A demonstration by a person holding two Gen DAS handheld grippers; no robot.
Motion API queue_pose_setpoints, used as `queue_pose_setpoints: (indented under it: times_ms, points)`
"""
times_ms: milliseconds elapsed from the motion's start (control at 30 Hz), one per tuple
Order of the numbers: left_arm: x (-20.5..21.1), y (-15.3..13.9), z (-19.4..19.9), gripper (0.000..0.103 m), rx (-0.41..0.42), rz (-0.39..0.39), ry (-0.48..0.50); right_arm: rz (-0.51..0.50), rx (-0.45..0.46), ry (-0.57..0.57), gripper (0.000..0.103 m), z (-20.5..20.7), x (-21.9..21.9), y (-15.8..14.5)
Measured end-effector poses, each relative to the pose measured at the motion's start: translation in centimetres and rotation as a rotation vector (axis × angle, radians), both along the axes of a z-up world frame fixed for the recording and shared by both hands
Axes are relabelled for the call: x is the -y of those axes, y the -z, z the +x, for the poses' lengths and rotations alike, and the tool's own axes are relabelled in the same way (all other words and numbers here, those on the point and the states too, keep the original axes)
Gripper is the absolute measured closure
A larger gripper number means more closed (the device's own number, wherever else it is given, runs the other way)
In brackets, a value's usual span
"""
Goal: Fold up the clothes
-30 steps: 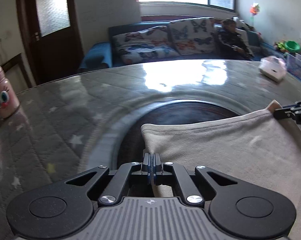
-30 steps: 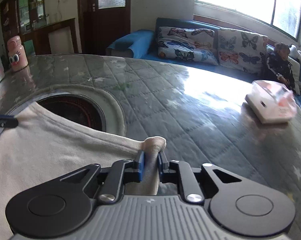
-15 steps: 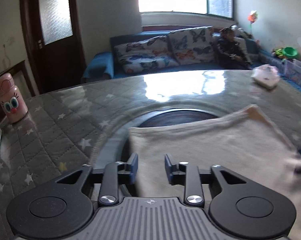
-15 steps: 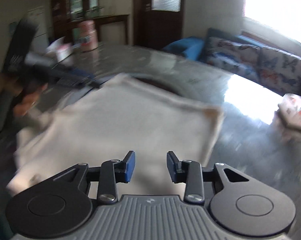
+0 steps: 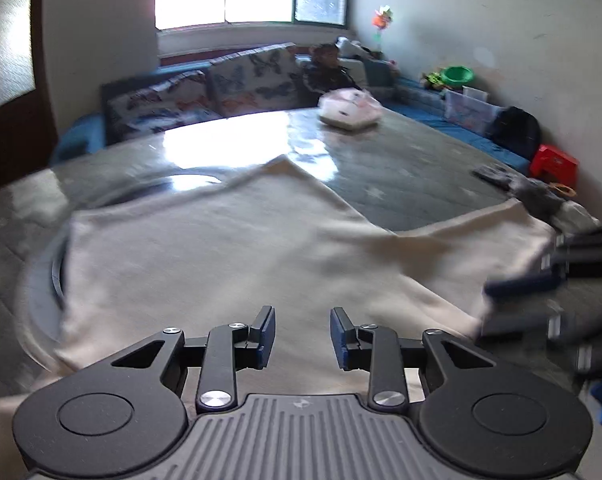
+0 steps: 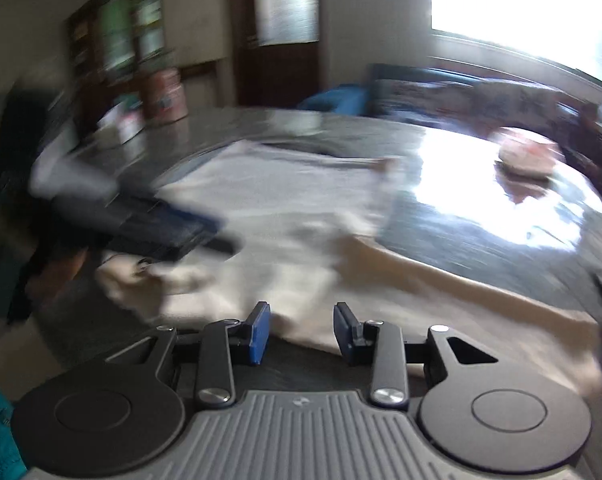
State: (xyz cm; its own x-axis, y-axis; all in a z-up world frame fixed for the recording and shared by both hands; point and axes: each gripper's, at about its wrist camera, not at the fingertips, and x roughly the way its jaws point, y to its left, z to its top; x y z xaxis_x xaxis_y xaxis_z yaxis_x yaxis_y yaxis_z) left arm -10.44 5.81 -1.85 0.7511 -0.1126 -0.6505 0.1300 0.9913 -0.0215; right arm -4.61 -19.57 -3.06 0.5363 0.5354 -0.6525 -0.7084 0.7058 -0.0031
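No writing is reading clearly anywhere, as both views are smearing with blur. The cream garment point(image 5: 229, 248), a soft matte knit, is lying spread and partly folded over the glossy, star-quilted grey table point(image 5: 401, 168), with a rounded white-and-pink box point(image 5: 349, 110) sitting well beyond it. The left gripper point(image 5: 303, 338) and right gripper point(image 6: 301, 334), black with blue pads, are both hovering with fingers parted wide and gripping nothing, just over the cloth's near edge.

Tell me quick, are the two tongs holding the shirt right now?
Left tongs: open, holding nothing, above the cream shirt.
Right tongs: open, holding nothing, at the shirt's near edge.
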Motion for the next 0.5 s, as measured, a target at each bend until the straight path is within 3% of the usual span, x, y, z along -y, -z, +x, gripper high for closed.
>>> queue_pose_setpoints:
  times_ms: [100,333,500]
  points:
    - [1.3,0.5,-0.8,0.07,0.001,0.041,0.026,0.011,0.005,0.139,0.068,1.1,3.1,-0.1]
    - [2.7,-0.1,-1.2,0.069,0.023,0.055,0.058,0.037,0.017,0.464,0.068,3.6,10.5,-0.5]
    - [3.6,-0.1,-1.2,0.069,0.029,0.062,0.079,0.06,-0.047,0.57,0.064,6.2,11.8,1.1]
